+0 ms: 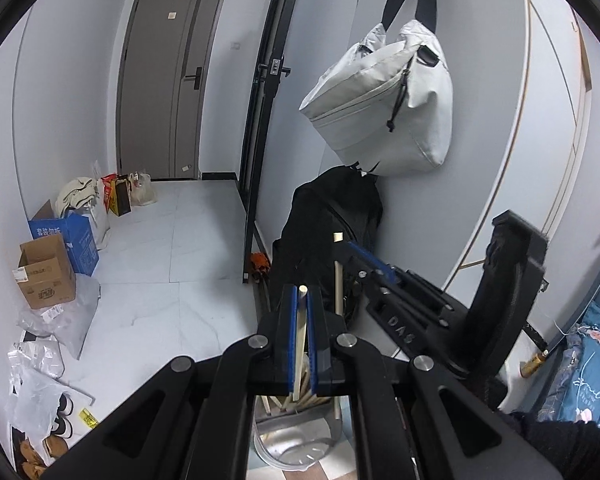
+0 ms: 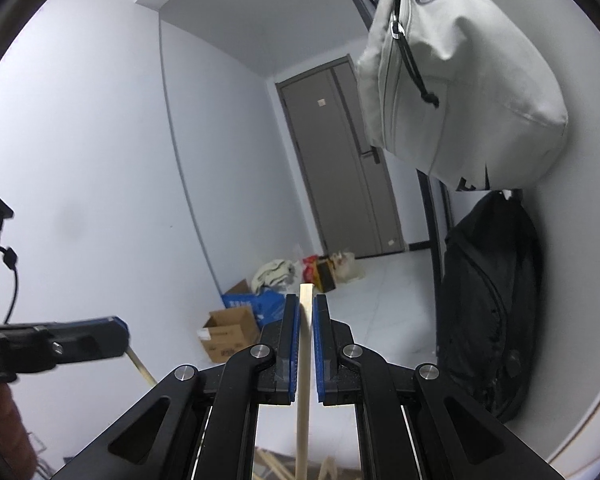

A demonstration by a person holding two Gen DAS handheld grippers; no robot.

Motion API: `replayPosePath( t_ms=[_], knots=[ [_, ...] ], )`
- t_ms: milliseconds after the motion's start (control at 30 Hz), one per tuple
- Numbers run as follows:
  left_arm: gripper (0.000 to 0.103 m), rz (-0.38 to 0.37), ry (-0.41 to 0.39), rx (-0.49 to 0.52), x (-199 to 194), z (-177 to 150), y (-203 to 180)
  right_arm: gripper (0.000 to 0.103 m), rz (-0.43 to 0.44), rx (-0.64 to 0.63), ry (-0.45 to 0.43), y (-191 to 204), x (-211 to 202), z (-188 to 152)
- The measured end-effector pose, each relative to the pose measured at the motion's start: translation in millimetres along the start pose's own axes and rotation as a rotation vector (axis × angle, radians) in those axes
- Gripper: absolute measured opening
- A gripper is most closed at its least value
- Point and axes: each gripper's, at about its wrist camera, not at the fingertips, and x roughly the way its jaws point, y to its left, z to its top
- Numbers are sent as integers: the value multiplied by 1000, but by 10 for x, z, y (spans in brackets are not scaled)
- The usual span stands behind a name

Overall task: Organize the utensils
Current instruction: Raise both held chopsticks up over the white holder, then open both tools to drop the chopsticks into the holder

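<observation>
My left gripper (image 1: 303, 294) is shut on a pale wooden chopstick (image 1: 300, 344) that runs down between its blue pads. Below it stands a metal utensil holder (image 1: 296, 440) with several more wooden chopsticks inside. My right gripper (image 2: 306, 304) is shut on another pale wooden chopstick (image 2: 303, 380). In the left wrist view the right gripper (image 1: 350, 246) shows to the right, holding its chopstick (image 1: 339, 280) upright. In the right wrist view the left gripper (image 2: 118, 334) shows at the left edge with its chopstick (image 2: 142, 370) sticking out below.
A white bag (image 1: 384, 100) hangs on the wall above a black backpack (image 1: 328, 232). Cardboard boxes (image 1: 46, 276) and plastic bags (image 1: 36, 368) line the left wall. A grey door (image 1: 168, 80) closes the far end. Blue floral bedding (image 1: 584, 368) lies at right.
</observation>
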Motion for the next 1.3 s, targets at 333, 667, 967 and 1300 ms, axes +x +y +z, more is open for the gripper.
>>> replayPosePath(
  t_ms=[333, 667, 967, 1300],
  knots=[
    [1, -7, 43, -12, 205, -113, 214, 6, -84, -25, -24, 18, 312, -205],
    [1, -26, 65, 3, 321, -160, 204, 6, -120, -76, -48, 110, 375, -378],
    [1, -28, 72, -13, 322, -197, 272, 6, -120, -77, -91, 85, 297, -484],
    [1, -24, 61, -56, 340, -241, 384, 6, -90, -169, -205, 306, 144, -549]
  ],
)
